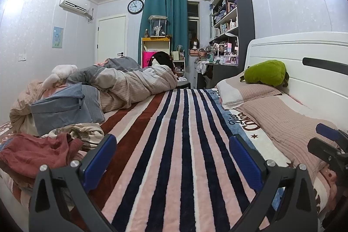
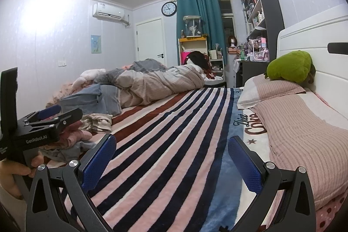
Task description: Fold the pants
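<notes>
Hovering low over the bed, the left gripper [image 1: 173, 157] and the right gripper [image 2: 171, 158] both hold their blue, pebble-textured fingers [image 1: 99, 161] spread wide with nothing between them. Beneath them runs a plush striped blanket [image 1: 174, 145] in navy, pink and rust, bare along its middle. No pants lie flat on it; which garment is the task's pair I cannot tell. The likeliest place is the crumpled clothes heap [image 1: 37, 153] at the left edge, a limp dark-red piece over paler rumpled fabric, seen from the right wrist view just past the left gripper's body. Neither a spread nor a folded pair shows, so the scene fits a reach for a garment as well as a pause after one was set aside. Should a piece be drawn from the heap, I judge that pinching it at a firm edge would keep the soft cloth from bunching. Beyond sit a folded grey-blue bundle [image 1: 58, 109], a ribbed pink pillow [image 1: 245, 94], a bunched duvet [image 1: 130, 82] and a green plush toy [image 1: 265, 73].
</notes>
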The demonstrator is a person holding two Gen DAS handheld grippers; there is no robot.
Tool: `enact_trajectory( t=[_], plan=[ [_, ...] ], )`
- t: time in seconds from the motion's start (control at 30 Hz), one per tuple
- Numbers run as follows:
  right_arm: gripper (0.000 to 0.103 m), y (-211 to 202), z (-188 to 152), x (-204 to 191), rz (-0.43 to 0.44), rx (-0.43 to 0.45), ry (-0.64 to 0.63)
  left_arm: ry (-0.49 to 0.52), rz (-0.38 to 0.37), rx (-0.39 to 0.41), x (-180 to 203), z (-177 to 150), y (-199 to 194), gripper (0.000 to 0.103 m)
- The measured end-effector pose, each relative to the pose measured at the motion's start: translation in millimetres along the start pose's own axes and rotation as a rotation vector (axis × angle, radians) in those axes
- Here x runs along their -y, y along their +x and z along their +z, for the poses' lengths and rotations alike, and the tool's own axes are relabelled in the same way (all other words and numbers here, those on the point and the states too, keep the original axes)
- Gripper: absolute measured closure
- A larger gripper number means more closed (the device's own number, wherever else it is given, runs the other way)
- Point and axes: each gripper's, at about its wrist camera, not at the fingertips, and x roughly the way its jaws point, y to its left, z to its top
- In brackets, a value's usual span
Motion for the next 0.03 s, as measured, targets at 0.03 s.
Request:
enact_trajectory(
  t=[0.03],
  plan=[
    [0.001,0.3,-0.3,0.6,0.000,-0.001,-0.001,0.000,0.003,0.001,-0.1,0.1,-0.3,0.001]
  ],
)
